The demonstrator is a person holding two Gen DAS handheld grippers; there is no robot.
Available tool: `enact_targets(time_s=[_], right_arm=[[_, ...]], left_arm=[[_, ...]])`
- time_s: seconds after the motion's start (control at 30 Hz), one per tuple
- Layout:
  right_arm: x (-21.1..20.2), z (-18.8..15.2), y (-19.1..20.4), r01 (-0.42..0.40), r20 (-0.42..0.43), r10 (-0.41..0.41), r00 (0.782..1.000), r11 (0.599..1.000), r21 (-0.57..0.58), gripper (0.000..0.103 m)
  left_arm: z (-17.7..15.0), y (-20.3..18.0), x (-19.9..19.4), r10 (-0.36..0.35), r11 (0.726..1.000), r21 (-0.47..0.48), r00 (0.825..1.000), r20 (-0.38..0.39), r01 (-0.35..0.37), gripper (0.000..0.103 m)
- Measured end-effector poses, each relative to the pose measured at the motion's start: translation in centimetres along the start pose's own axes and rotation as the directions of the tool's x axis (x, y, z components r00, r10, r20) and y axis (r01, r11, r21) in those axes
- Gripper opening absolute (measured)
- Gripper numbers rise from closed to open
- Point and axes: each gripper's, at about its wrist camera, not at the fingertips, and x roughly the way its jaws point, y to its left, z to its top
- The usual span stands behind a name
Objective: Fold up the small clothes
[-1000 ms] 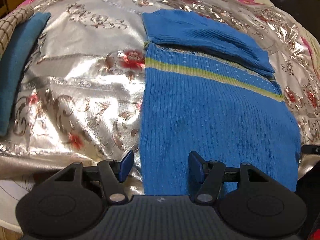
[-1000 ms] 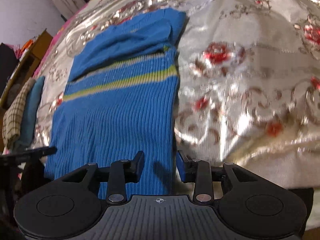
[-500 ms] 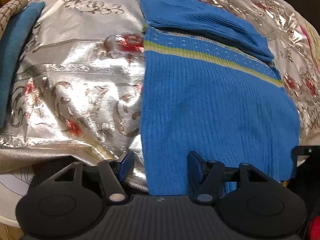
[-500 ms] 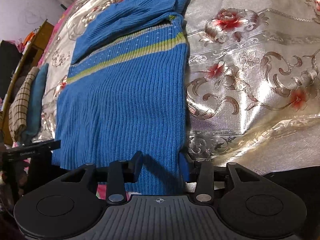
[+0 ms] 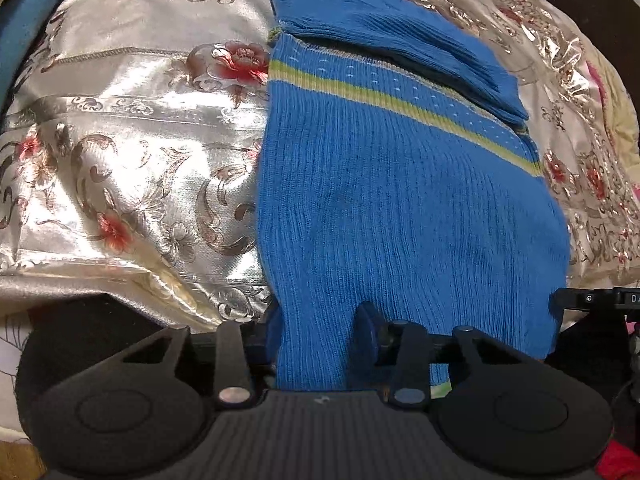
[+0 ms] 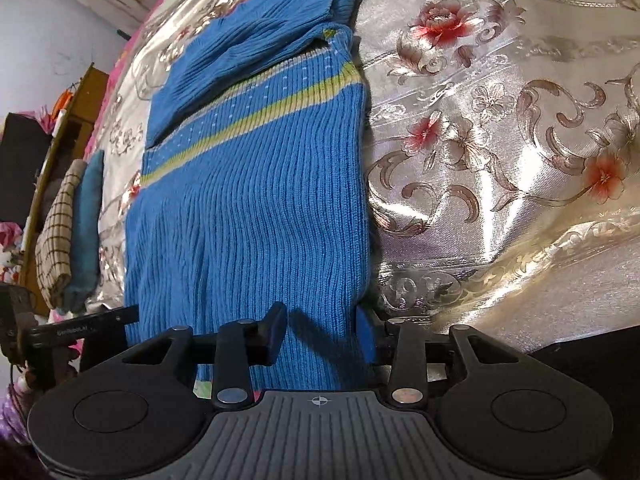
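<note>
A blue ribbed sweater [image 5: 400, 208] with a yellow-green stripe lies flat on the bed, its sleeve folded across the far end. My left gripper [image 5: 318, 330] is at the near hem's left corner. Its jaws are closing, and the fabric is bunched between the pads. In the right wrist view the same sweater [image 6: 256, 208] runs away from me. My right gripper [image 6: 320, 332] sits at the hem's right corner, jaws closing, with the knit gathered between its fingers. The hem itself is hidden under both gripper bodies.
A shiny silver bedspread [image 5: 132, 152] with red flowers covers the bed. A folded teal cloth [image 6: 88, 220] and a checked cloth [image 6: 56, 236] lie at the bed's left edge. The other gripper's black bar [image 5: 592, 300] shows at the right. A wooden cabinet [image 6: 76, 108] stands beyond.
Both grippers have tipped down and come in over the sweater's near hem. The left jaws have narrowed, and fabric now fills the gap in both grippers.
</note>
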Motion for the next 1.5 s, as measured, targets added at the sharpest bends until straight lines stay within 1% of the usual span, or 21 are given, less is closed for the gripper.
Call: enact_targets(time_s=[0.13,0.23,0.37,0.5,0.57,0.63,0.67,0.7,0.73,0.77,0.8,0.83,0.93,1.03,1.1,1.17,1.27,1.33,1.43,1.5], right_arm=[[-0.3,-0.1,-0.3,-0.014,0.006,0.014,1.000,1.000,0.017,0.031],[-0.3,-0.2,-0.2,-0.010,0.009,0.010,1.000,1.000,0.016,0.031],[-0.2,-0.2,-0.1,-0.011,0.009,0.010,1.000,1.000,0.022,0.031],[-0.2,-0.2,-0.3,-0.012,0.007,0.011,1.000,1.000,0.029,0.031],[0.0,-0.1,-0.2,-0.010,0.004,0.009,1.000,0.999,0.034,0.033],[0.2,0.0,0.0,-0.005,0.001,0.005,1.000,0.999,0.034,0.033],[0.2,0.0,0.1,-0.003,0.001,0.003,1.000,0.999,0.032,0.033],[0.2,0.0,0.2,-0.005,0.005,0.005,1.000,0.999,0.032,0.028],[0.1,0.0,0.1,-0.014,0.013,0.014,1.000,0.999,0.031,0.023],[0.0,-0.1,0.2,-0.030,0.021,0.029,0.999,0.999,0.033,0.013],[-0.2,-0.1,0.1,-0.052,0.030,0.051,0.998,0.998,0.042,0.013],[-0.3,-0.1,0.1,-0.079,0.040,0.077,0.996,0.996,0.050,0.013],[-0.7,0.1,0.2,-0.136,0.071,0.131,0.989,0.989,0.063,0.012],[-1.2,0.5,0.2,-0.202,0.113,0.192,0.975,0.975,0.088,0.012],[-1.9,1.1,0.0,-0.258,0.149,0.241,0.959,0.960,0.110,0.012],[-2.4,1.9,-0.1,-0.316,0.189,0.289,0.938,0.940,0.131,0.012],[-3.1,3.8,0.2,-0.379,0.251,0.338,0.907,0.915,0.137,0.012],[-3.5,5.8,0.4,-0.416,0.301,0.363,0.882,0.899,0.136,0.011],[-3.6,9.3,0.3,-0.463,0.371,0.386,0.845,0.874,0.146,0.011],[-3.4,11.9,-0.2,-0.468,0.414,0.374,0.830,0.871,0.151,0.009]], left_arm=[[0.1,0.4,0.0,-0.008,1.000,-0.020,1.000,-0.001,0.008,0.043],[0.0,0.7,-0.1,-0.006,0.999,-0.037,1.000,0.011,0.007,0.043],[-0.1,1.1,-0.4,-0.010,0.998,-0.058,1.000,0.023,0.011,0.037],[0.1,1.4,-0.1,-0.015,0.997,-0.070,1.000,0.008,0.015,0.036],[0.3,1.3,0.2,-0.010,0.998,-0.058,1.000,-0.005,0.009,0.036],[0.5,1.1,0.3,-0.006,0.999,-0.048,1.000,-0.012,0.005,0.036],[0.5,1.0,0.3,-0.009,0.999,-0.046,1.000,-0.011,0.008,0.035],[0.5,1.1,0.2,-0.017,0.999,-0.050,1.000,-0.007,0.016,0.033],[0.5,1.2,0.1,-0.033,0.998,-0.055,0.999,-0.002,0.033,0.026],[0.4,1.3,-0.1,-0.053,0.996,-0.067,0.999,0.004,0.054,0.022],[0.4,1.5,-0.3,-0.072,0.994,-0.080,0.997,0.009,0.072,0.017],[0.3,1.6,-0.5,-0.088,0.992,-0.091,0.996,0.017,0.089,0.016],[0.4,1.5,-1.2,-0.119,0.988,-0.099,0.992,0.041,0.123,0.016],[0.8,1.6,-1.8,-0.160,0.979,-0.114,0.985,0.060,0.166,0.015],[1.4,1.7,-2.2,-0.207,0.967,-0.132,0.975,0.079,0.216,0.015],[2.4,1.8,-2.6,-0.265,0.948,-0.151,0.958,0.107,0.280,0.014],[4.8,1.6,-3.1,-0.340,0.916,-0.160,0.925,0.169,0.367,0.014],[6.9,1.6,-3.4,-0.377,0.896,-0.161,0.901,0.213,0.413,0.014],[10.6,1.7,-3.3,-0.399,0.879,-0.154,0.873,0.280,0.451,0.014],[13.3,2.1,-3.0,-0.396,0.875,-0.151,0.860,0.323,0.460,0.014]])
